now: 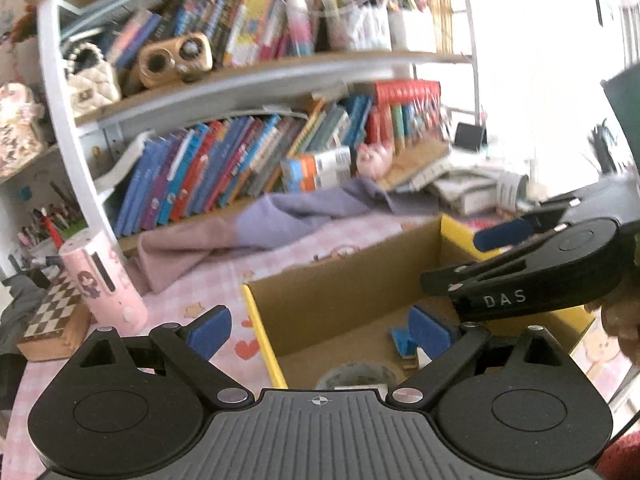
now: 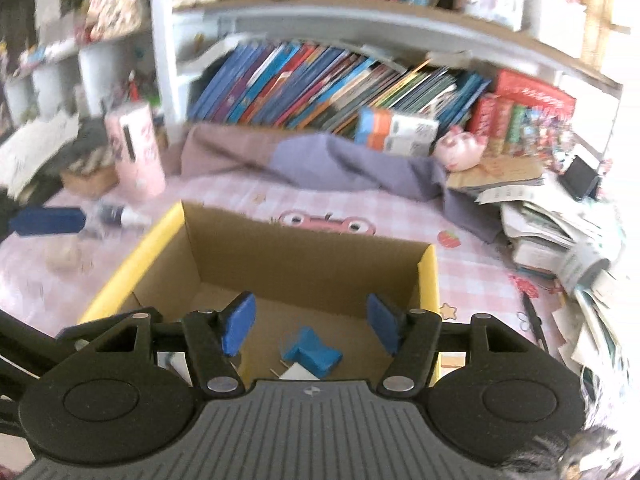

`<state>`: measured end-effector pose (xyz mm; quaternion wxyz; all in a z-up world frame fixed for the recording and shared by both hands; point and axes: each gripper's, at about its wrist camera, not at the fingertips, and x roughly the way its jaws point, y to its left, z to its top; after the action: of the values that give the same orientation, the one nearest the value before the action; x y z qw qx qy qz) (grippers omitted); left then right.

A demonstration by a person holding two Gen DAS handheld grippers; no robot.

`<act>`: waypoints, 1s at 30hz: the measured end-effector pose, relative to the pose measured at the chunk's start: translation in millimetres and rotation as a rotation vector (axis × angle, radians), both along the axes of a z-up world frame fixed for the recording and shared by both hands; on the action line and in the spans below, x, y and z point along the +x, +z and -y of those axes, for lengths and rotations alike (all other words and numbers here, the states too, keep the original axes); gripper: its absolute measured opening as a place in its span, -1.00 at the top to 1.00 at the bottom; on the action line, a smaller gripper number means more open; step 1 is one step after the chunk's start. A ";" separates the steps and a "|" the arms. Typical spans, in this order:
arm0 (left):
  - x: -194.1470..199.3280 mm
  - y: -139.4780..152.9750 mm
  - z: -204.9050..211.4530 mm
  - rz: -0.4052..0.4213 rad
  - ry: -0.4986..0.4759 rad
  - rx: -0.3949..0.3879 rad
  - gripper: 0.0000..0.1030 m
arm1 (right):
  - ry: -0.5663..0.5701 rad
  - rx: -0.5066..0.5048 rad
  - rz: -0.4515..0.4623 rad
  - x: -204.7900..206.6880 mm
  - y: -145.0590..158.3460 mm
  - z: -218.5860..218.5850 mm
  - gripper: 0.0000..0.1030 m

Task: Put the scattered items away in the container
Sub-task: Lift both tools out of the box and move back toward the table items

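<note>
Presently we find both tongs over the cardboard box (image 2: 304, 256), a yellow-edged container standing on the pink checked table (image 2: 472, 272). We note the left tongs (image 1: 320, 330) spread wide with nothing between the pads. The right tongs (image 2: 312, 326) stand partly apart, likewise holding nothing. On the box floor lies a blue block (image 2: 310, 354), directly below the right tongs, and a roll of tape (image 1: 356, 374) near the box's front wall. Outside, left of the box, we record a small tube (image 2: 120, 216) lying on the table.
</note>
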<state>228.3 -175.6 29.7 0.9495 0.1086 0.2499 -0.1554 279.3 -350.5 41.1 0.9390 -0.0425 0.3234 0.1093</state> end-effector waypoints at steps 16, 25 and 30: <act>-45.7 10.5 -46.0 0.071 -0.013 -0.114 -0.89 | -0.218 0.037 0.205 -80.3 19.9 -18.7 -0.18; -78.5 10.2 -73.1 0.078 -0.037 -0.130 -0.89 | -0.274 0.020 0.239 -122.8 21.9 -44.2 -0.18; -103.0 6.8 -87.4 0.064 -0.056 -0.128 -0.90 | -0.311 0.010 0.235 -152.3 18.7 -58.7 -0.18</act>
<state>125.3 -88.2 36.5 0.9574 0.0593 0.2056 -0.1941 127.0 -291.8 59.8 0.9760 0.0003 0.2137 -0.0410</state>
